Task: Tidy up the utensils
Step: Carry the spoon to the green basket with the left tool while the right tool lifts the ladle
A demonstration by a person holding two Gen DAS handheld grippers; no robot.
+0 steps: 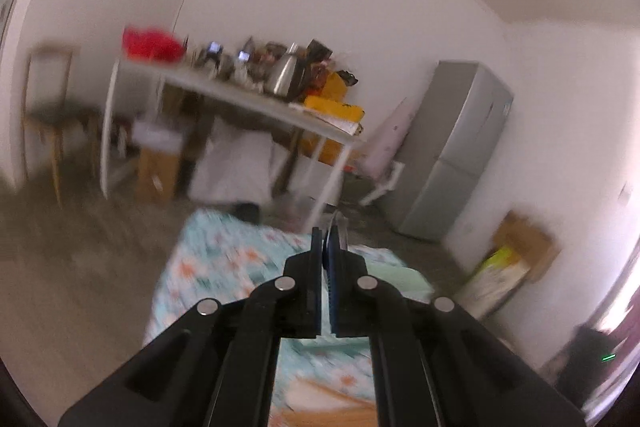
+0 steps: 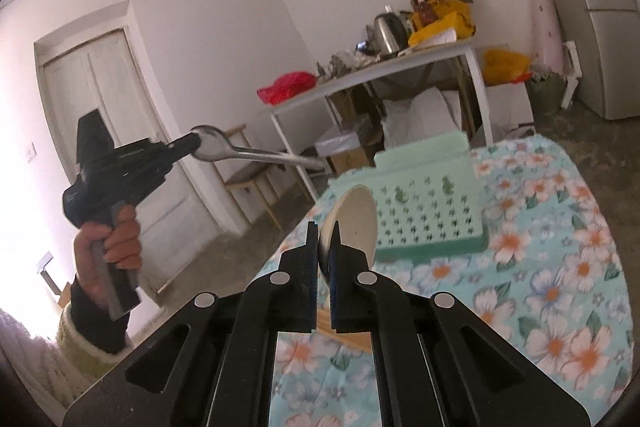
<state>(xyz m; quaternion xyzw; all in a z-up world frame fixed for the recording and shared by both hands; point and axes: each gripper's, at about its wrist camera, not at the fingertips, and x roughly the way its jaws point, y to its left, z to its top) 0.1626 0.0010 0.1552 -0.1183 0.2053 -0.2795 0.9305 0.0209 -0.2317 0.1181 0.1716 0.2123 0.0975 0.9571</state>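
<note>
Spoon point(image 2: 224, 149) bowl hidden in left gripper point(image 2: 195, 143), blurred

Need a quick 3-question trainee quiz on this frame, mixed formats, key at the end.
1. True or false: the left gripper holds a shiny metal spoon by its bowl end.
2. What is clamped in the right gripper? A) a red plastic bag B) a beige round wooden spoon C) a steel kettle
3. Fill in: the pale green perforated plastic basket sits on the ____-patterned tablecloth.

Key: 1 true; 2 B; 3 floral. The metal spoon's handle sticks out away from the jaws, in the air, clear of the basket. Both grippers have their jaws shut on their utensils.
</note>
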